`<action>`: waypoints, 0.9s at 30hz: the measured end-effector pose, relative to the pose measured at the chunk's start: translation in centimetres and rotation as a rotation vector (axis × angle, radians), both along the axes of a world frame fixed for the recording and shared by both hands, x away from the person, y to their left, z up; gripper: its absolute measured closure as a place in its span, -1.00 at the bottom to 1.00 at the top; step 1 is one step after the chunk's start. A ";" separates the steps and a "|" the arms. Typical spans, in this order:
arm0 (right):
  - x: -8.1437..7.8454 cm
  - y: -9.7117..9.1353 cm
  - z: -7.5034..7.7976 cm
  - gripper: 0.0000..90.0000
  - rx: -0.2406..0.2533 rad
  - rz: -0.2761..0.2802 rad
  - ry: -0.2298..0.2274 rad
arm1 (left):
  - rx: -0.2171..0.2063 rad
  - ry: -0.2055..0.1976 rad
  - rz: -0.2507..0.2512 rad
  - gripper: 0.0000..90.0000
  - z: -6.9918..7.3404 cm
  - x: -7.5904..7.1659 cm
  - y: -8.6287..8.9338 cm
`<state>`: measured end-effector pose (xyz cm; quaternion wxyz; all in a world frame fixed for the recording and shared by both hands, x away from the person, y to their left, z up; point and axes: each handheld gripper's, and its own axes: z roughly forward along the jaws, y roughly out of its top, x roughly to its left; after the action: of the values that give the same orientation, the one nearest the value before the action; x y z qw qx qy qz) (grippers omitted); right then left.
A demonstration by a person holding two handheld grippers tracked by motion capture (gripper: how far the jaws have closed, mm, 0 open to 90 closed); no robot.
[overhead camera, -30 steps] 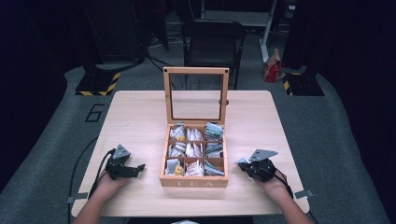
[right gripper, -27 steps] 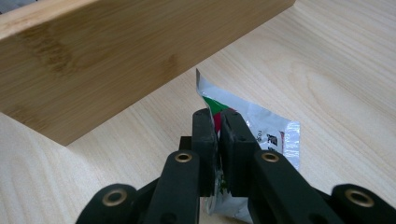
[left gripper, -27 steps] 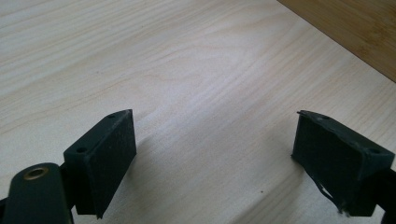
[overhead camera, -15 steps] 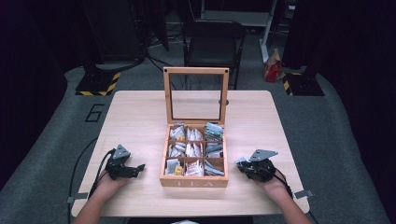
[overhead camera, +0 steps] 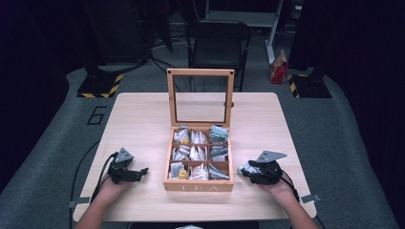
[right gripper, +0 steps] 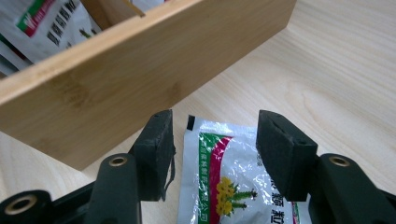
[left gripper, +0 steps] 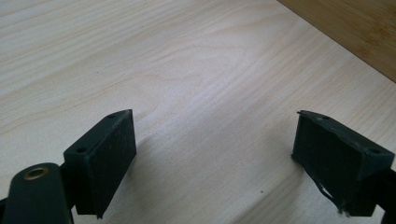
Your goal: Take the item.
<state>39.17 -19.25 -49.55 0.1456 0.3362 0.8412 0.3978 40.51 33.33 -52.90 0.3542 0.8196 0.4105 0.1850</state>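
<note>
The right gripper (right gripper: 212, 149) has just been opening its jaws, so the packet (right gripper: 231, 172) lies loose on the table (overhead camera: 143, 119) between them, beside the tea box (overhead camera: 198, 183). The left gripper (left gripper: 215, 154) rests open over bare table, waiting.

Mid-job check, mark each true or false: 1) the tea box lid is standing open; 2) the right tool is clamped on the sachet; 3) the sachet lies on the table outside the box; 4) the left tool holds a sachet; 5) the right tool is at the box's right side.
1) True: the glass lid of the tea box stands upright.
2) False: the right tool has just been opening; the sachet lies between its jaws, unpressed.
3) True: it rests on the table beside the box wall.
4) False: the left tool is open over bare wood.
5) True.
</note>
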 end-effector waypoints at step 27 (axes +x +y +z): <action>0.2 -2.6 3.1 0.00 0.077 -0.106 -0.046 | 0.000 0.000 0.000 -0.71 0.0 0.0 0.0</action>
<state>39.37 -21.86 -46.44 0.1726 0.3765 0.8027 0.4291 40.51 33.33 -52.90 0.3541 0.8197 0.4104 0.1850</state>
